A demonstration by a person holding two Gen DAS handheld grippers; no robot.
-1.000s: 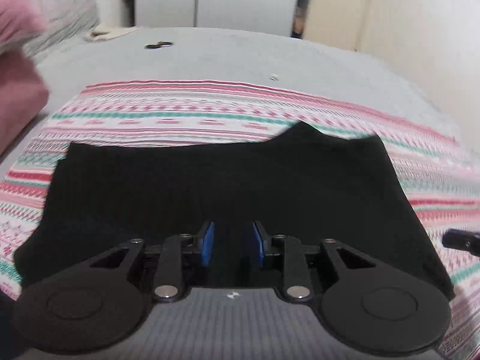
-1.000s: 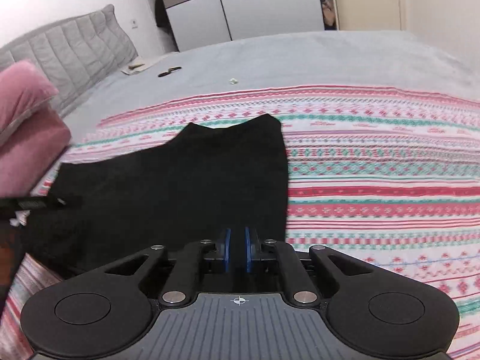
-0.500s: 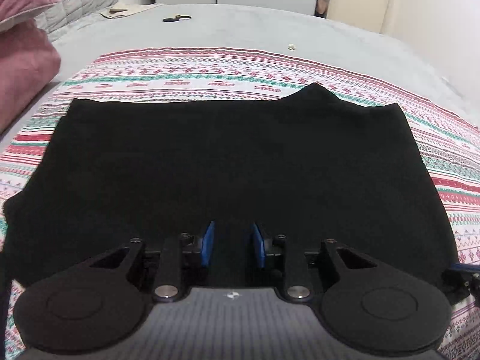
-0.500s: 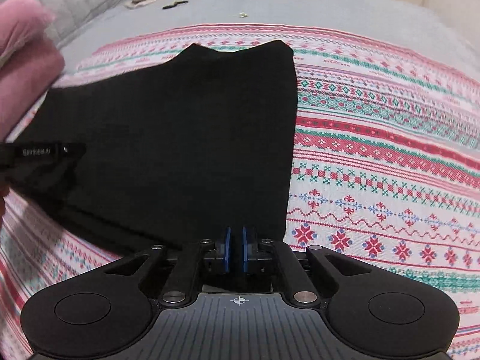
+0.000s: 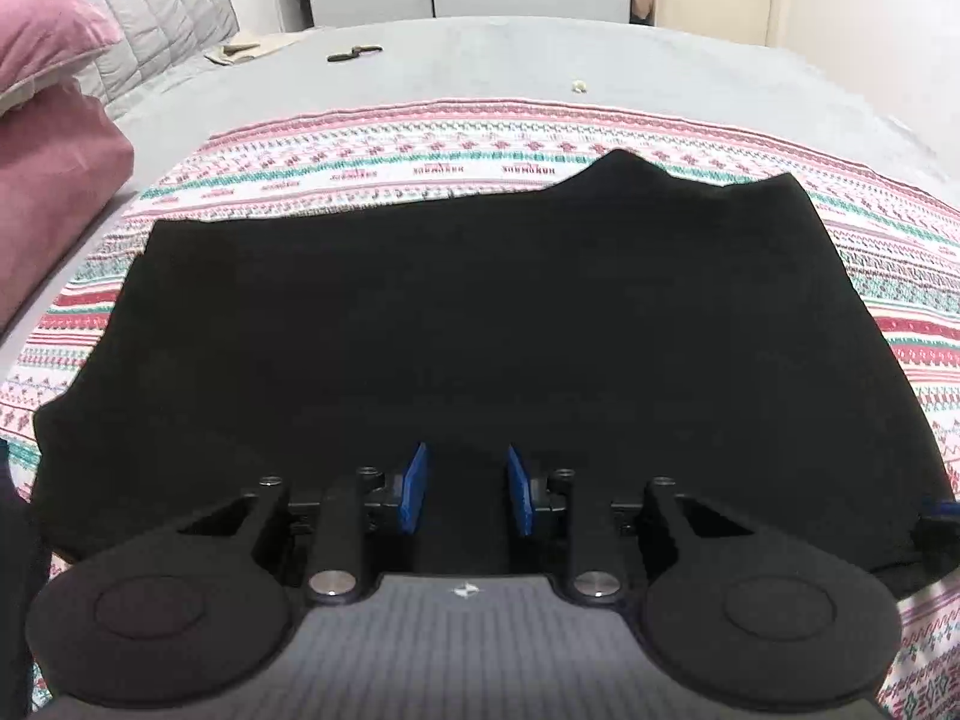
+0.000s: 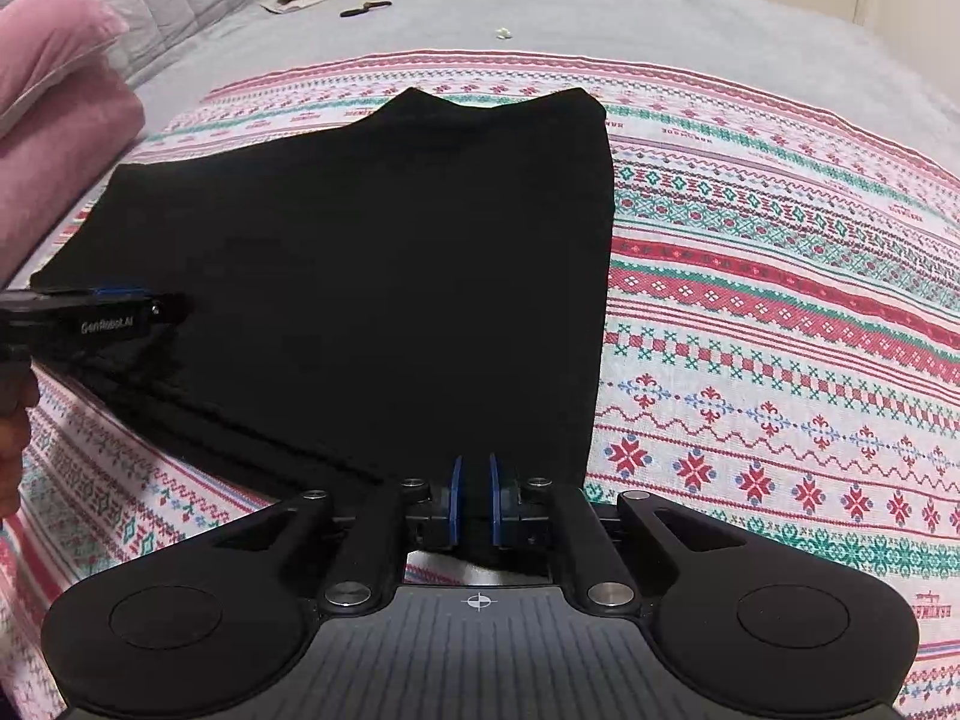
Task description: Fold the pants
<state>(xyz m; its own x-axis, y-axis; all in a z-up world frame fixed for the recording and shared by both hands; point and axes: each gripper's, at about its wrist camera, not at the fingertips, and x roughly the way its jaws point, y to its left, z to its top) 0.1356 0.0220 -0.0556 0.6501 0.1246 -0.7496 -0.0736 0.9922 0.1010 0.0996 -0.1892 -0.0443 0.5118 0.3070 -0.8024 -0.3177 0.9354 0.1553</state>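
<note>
Pants point(image 5: 480, 324): black, folded into a broad slab, lying flat on the striped blanket point(image 5: 888, 240) that covers the bed point(image 5: 540, 54).
Long axis: in your left view it runs side to side; one far corner rises to a small peak.
Near edge: it reaches right down to both your tongs.
Left tongs point(image 5: 467, 495): blue pads set apart, black cloth between them; whether the pads touch it you cannot tell.
Right tongs point(image 6: 474, 501): pads almost together at the near right corner, cloth in the narrow gap; a real pinch cannot be told.
Right edge: straight, running away from you in the right view, patterned blanket bare beside it.
Left side: pink pillows point(image 6: 54, 90) stand near that end, tighter there.
Far side: grey bedspread beyond the blanket, with a small dark object point(image 5: 354, 53) and a white scrap point(image 5: 579, 86) well apart from the pants.
</note>
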